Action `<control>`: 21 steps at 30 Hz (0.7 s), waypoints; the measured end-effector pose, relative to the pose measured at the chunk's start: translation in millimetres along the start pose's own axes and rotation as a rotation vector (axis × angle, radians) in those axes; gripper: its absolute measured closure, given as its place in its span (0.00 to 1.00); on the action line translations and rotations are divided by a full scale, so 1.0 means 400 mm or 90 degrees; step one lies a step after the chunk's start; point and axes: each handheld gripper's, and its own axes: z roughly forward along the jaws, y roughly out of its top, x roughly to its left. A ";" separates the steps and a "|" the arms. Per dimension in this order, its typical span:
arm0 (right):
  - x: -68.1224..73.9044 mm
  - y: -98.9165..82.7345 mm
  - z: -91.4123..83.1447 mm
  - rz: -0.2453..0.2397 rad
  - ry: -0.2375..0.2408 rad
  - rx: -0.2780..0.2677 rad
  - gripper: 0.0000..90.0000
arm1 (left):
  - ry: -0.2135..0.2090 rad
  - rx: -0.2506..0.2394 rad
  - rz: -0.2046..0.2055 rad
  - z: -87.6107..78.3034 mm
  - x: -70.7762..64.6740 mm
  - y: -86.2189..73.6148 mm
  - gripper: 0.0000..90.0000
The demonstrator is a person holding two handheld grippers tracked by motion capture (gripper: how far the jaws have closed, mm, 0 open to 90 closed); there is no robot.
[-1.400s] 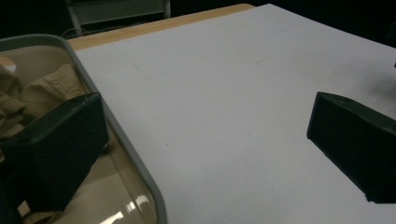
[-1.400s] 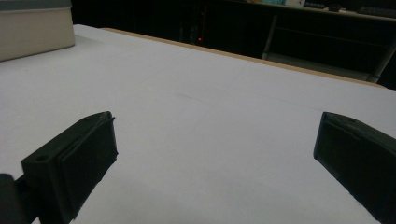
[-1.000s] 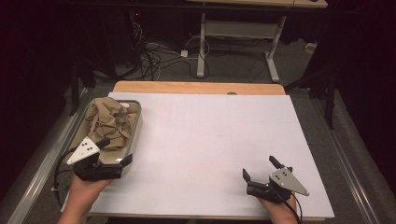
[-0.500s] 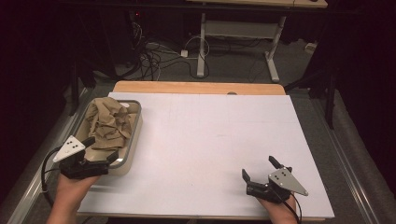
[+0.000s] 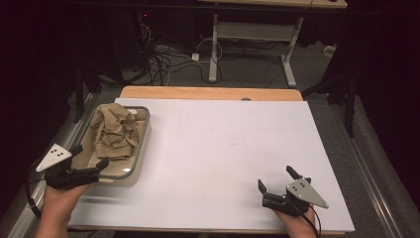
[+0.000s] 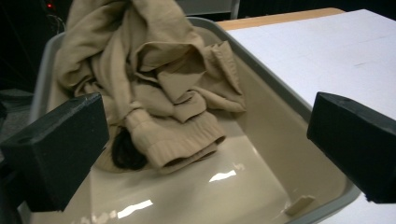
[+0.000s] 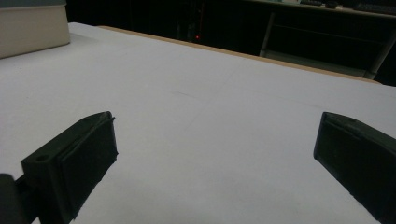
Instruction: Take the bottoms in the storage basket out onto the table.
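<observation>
The right gripper (image 5: 278,184) rests on the white table (image 5: 223,148) at the near edge, jaws wide open and empty, probably waiting for its turn. The left gripper (image 5: 89,158) hangs at the near end of the grey tray (image 5: 143,141), jaws wide open and holding nothing, aimed at the crumpled beige sweater (image 6: 159,102) which lies farther inside, so I judge it prepares to grasp the ribbed cuff (image 6: 180,140).

Crumpled tan garment (image 6: 154,88) in grey tub (image 6: 275,100), claw (image 6: 205,154) spread wide

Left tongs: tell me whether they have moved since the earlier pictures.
Yes. The left tongs have drawn back from over the bin toward the person and the table's left edge. They now sit open at the bin's near left corner, off the tan garment.
</observation>
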 end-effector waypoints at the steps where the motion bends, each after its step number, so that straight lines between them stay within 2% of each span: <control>1: 0.000 0.000 0.000 0.000 0.000 0.000 0.00 | 0.005 0.001 0.000 -0.004 0.006 0.000 0.00; 6: -0.003 0.001 -0.003 0.000 -0.001 0.000 0.00 | 0.027 -0.004 -0.011 -0.021 0.033 -0.006 0.00; 21: -0.007 0.000 -0.005 0.000 -0.005 0.000 0.00 | 0.066 -0.005 -0.046 -0.057 0.107 -0.034 0.00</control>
